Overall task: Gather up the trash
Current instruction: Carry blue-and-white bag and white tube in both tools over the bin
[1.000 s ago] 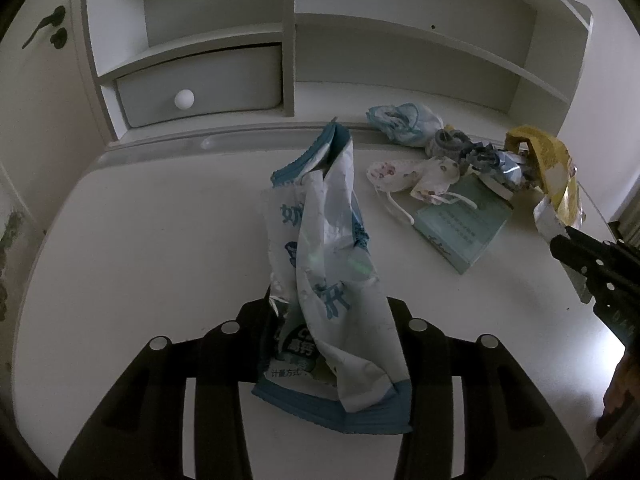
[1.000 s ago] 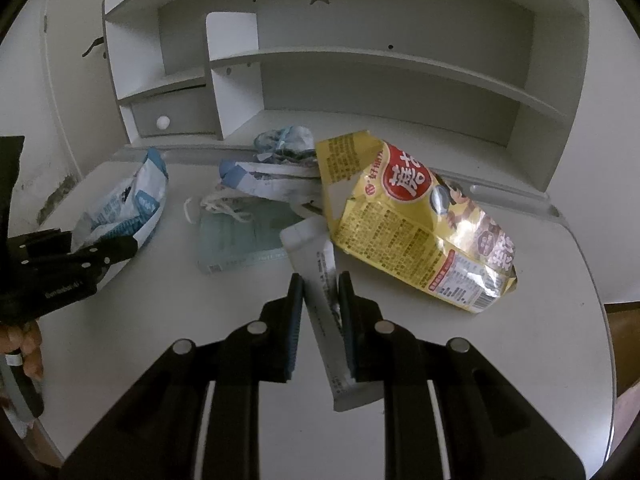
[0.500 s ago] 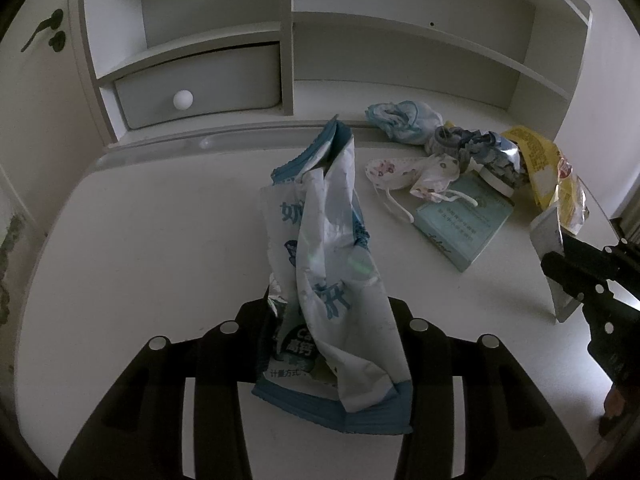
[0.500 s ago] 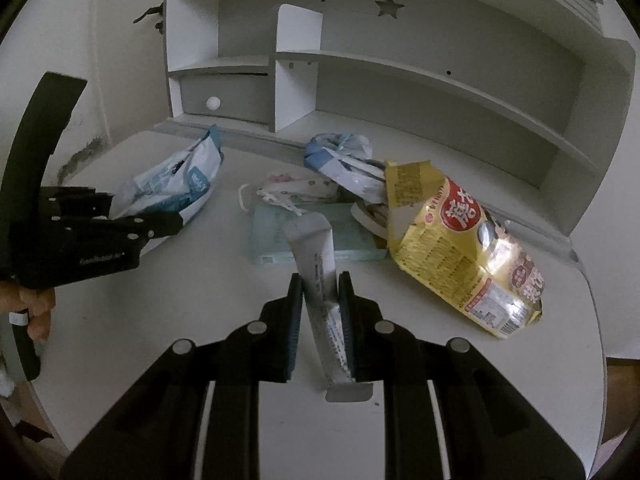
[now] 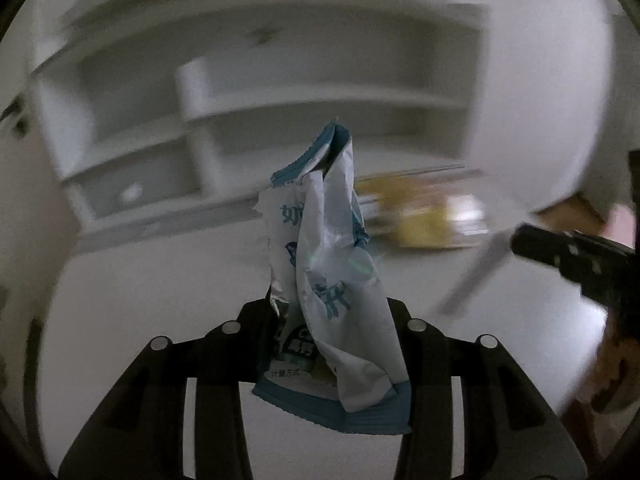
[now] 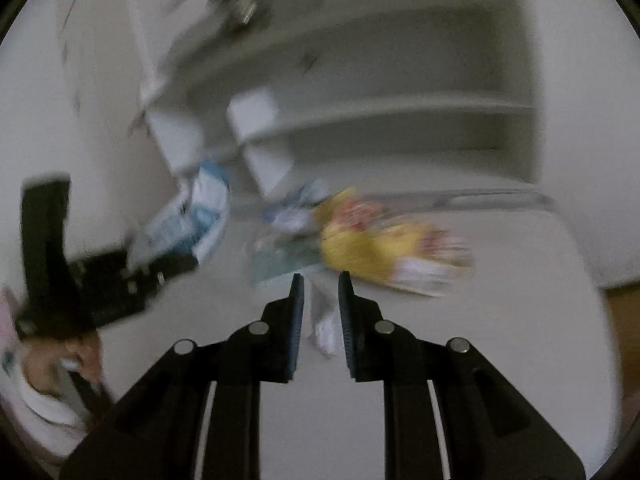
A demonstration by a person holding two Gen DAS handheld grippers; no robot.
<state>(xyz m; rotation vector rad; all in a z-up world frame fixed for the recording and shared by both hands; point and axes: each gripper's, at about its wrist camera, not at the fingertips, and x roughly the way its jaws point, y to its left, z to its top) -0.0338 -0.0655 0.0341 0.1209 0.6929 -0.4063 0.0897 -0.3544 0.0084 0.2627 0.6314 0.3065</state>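
our left tool (image 5: 326,316) is clenched on the blue-white wrapper (image 5: 328,264), held above the desk (image 5: 160,280). our right tool (image 6: 320,312) stands parted around a grey sachet (image 6: 322,316); that sachet could slip free. the yellow bag (image 6: 372,248) lies on the desk.
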